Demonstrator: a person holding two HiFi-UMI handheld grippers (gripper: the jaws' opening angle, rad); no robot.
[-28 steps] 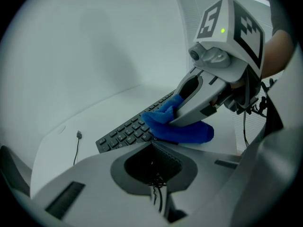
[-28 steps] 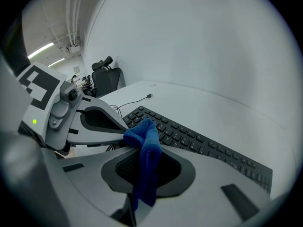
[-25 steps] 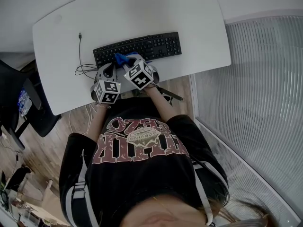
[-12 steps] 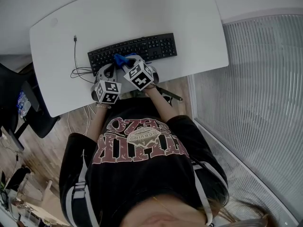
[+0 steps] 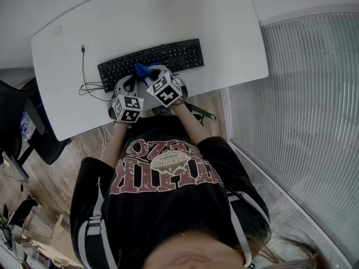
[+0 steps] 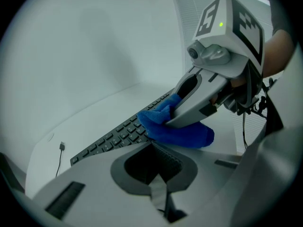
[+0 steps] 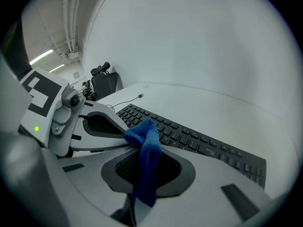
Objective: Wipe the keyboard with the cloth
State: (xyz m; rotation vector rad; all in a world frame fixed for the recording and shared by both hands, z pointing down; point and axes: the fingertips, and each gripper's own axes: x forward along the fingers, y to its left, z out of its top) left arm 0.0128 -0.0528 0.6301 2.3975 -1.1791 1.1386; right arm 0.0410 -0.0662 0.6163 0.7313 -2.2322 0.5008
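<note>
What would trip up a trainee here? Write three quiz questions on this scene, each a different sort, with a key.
1. Which holds the blue cloth? A) left gripper B) right gripper C) neither.
2. True or false: beside the black keyboard, the cable's USB plug lies loose on the white table.
3. Fill in: the left gripper has its fingers ____, with nothing between them.
Key: 1 B; 2 true; 3 shut.
</note>
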